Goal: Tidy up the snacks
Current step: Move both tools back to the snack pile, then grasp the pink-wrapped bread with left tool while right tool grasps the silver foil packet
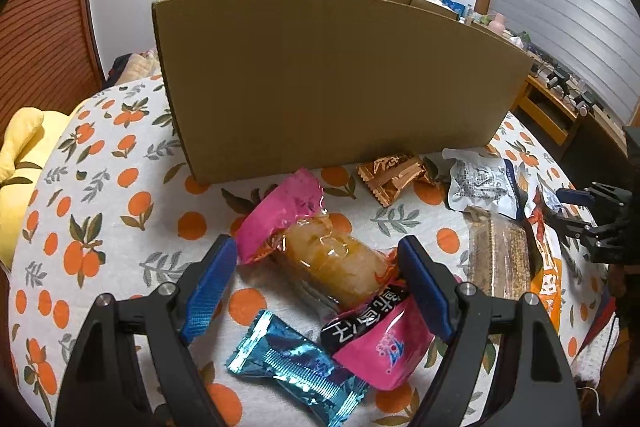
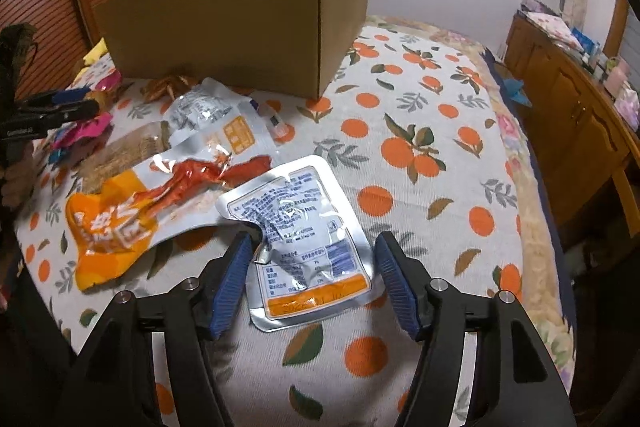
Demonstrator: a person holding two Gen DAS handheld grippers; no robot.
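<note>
In the left wrist view the left gripper (image 1: pixel 316 275) has its jaws spread wide on either side of a pink-wrapped cake (image 1: pixel 320 251) lying on the orange-print bedcover (image 1: pixel 100 227), not yet closed on it. Just in front of that cake lie a blue foil candy (image 1: pixel 296 363) and a second pink packet (image 1: pixel 380 343), and beyond it a brown foil candy (image 1: pixel 394 177) sits at the foot of the cardboard box (image 1: pixel 328 79). Off to the right lie a silver pouch (image 1: pixel 480 183) and a brown wafer bar (image 1: pixel 500 255). In the right wrist view the right gripper (image 2: pixel 314 275) is also open, its two blue pads flanking a silver pouch with an orange strip (image 2: pixel 304 247) that lies flat on the cover, touched by neither pad as far as I can tell. To its left lies a large orange packet (image 2: pixel 132 215), with more packets behind it near the box. The inside of the box is hidden in both views, so I cannot say whether anything is in it; judging from the many snacks loose on the cover, most of the sorting looks still ahead.
</note>
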